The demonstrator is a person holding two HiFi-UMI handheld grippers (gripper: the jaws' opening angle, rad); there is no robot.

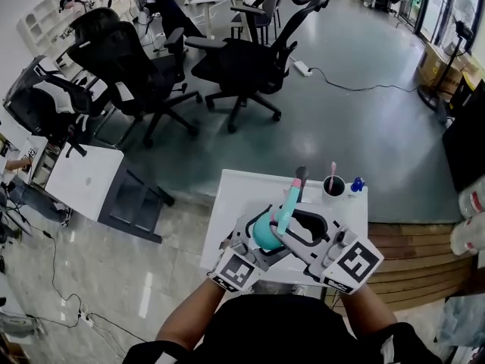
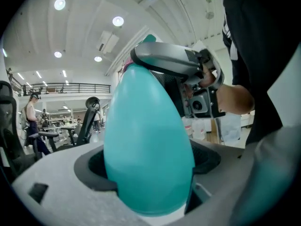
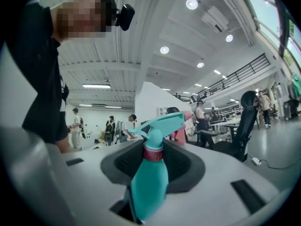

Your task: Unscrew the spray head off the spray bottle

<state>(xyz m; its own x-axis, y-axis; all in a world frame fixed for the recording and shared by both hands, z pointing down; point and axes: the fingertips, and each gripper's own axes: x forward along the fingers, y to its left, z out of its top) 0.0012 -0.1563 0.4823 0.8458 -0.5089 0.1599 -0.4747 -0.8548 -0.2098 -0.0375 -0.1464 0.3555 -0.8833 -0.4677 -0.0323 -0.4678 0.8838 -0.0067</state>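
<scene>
A teal spray bottle (image 1: 265, 233) is held above the white table (image 1: 231, 199), its teal spray head (image 1: 290, 201) pointing away from me. My left gripper (image 1: 260, 241) is shut on the bottle's fat body, which fills the left gripper view (image 2: 148, 145). My right gripper (image 1: 301, 230) is closed round the neck. In the right gripper view the dark red collar (image 3: 153, 153) and the spray head (image 3: 160, 125) stand between its black pads (image 3: 121, 166). The right gripper's grey jaw (image 2: 164, 60) shows over the bottle top in the left gripper view.
At the table's far edge stand a dark cup (image 1: 333, 188) with a pink-handled item and a small blue thing (image 1: 356, 183). Black office chairs (image 1: 242, 67) and a white side table (image 1: 79, 180) stand beyond. A wooden platform (image 1: 413, 241) lies to the right.
</scene>
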